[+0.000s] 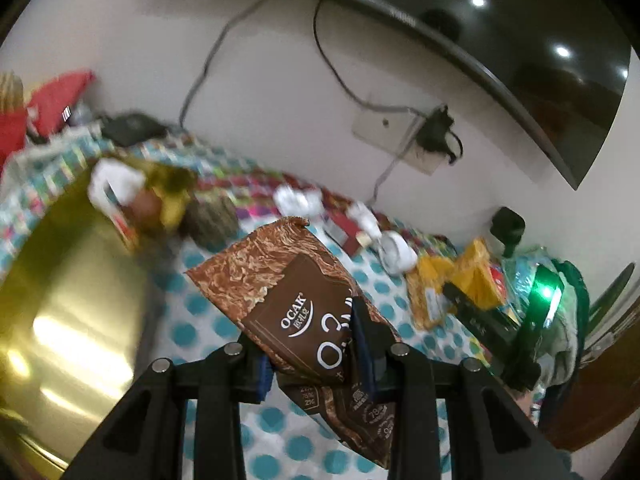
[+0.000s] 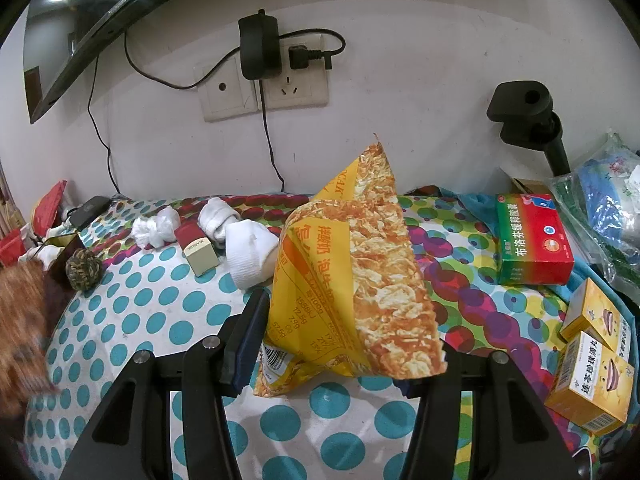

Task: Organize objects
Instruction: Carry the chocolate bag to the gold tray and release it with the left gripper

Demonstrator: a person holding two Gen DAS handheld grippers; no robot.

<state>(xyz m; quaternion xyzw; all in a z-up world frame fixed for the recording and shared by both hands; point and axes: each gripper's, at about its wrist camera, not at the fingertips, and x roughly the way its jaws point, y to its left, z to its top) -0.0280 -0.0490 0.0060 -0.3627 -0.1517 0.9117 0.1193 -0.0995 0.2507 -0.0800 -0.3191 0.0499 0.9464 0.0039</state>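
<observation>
My left gripper (image 1: 316, 360) is shut on a brown OCAK snack packet (image 1: 288, 292) and holds it above the dotted cloth (image 1: 200, 320), beside a shiny gold box (image 1: 68, 300) at the left. My right gripper (image 2: 344, 344) is shut on a yellow-orange snack packet (image 2: 360, 272), lifted over the cloth (image 2: 160, 300); its right finger is hidden behind the packet. The right gripper with its yellow packet (image 1: 456, 284) also shows at the right of the left wrist view. The brown packet shows blurred at the left edge (image 2: 24, 312) of the right wrist view.
On the cloth lie rolled white socks (image 2: 248, 248), a small red and beige box (image 2: 198, 252), a woven ball (image 2: 84, 268), a red-green medicine box (image 2: 532, 240), two yellow boxes (image 2: 592, 364) and plastic bags (image 2: 608, 200). A wall with sockets (image 2: 264, 80) and a monitor (image 1: 520, 40) stands behind.
</observation>
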